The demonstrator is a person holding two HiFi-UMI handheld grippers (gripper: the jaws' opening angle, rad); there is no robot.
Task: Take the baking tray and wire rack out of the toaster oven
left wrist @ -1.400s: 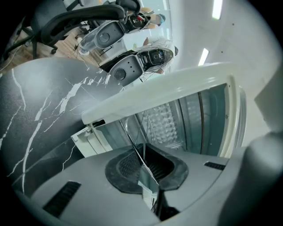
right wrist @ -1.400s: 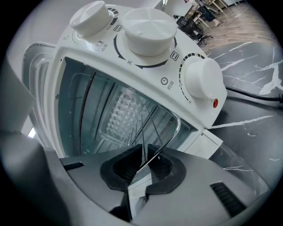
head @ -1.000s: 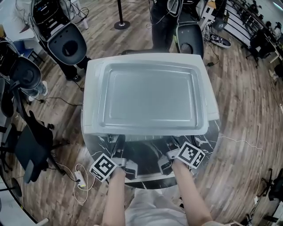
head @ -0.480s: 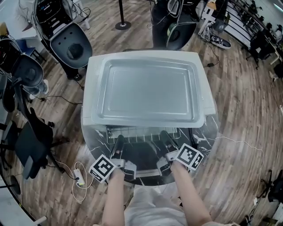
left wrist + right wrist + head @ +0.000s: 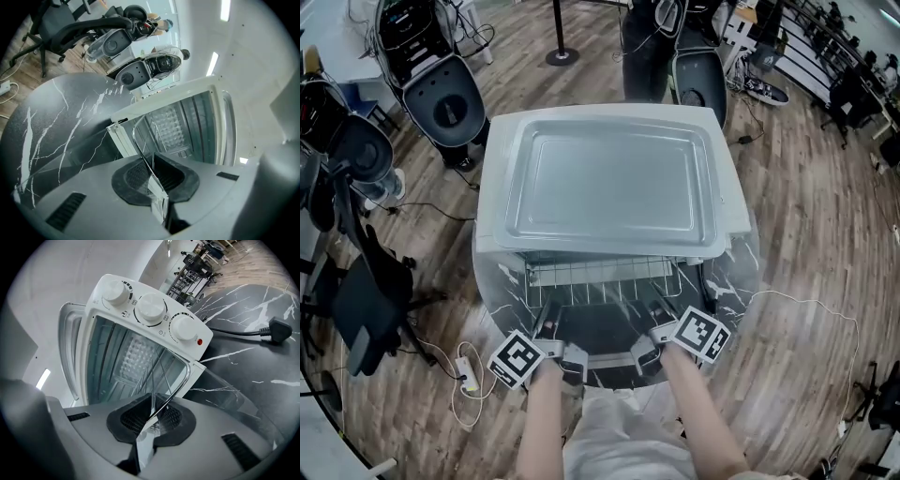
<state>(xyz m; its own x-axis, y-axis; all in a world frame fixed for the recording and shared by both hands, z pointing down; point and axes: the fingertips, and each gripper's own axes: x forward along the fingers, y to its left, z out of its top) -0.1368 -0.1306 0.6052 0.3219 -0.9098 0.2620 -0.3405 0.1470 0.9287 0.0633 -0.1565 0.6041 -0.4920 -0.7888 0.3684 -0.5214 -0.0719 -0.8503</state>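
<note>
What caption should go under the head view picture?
Left gripper and right gripper grip the wire rack, partly out of the toaster oven.

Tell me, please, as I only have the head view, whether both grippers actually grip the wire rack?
Observer: Yes. The left gripper is shut on the wire rack, on its front wire.
Operator: And the right gripper?
Observer: The right gripper clamps the front wire too, near its rounded corner.
Operator: What lies to the right of the toaster oven?
Observer: A black power plug lies on the marble table there.
</note>
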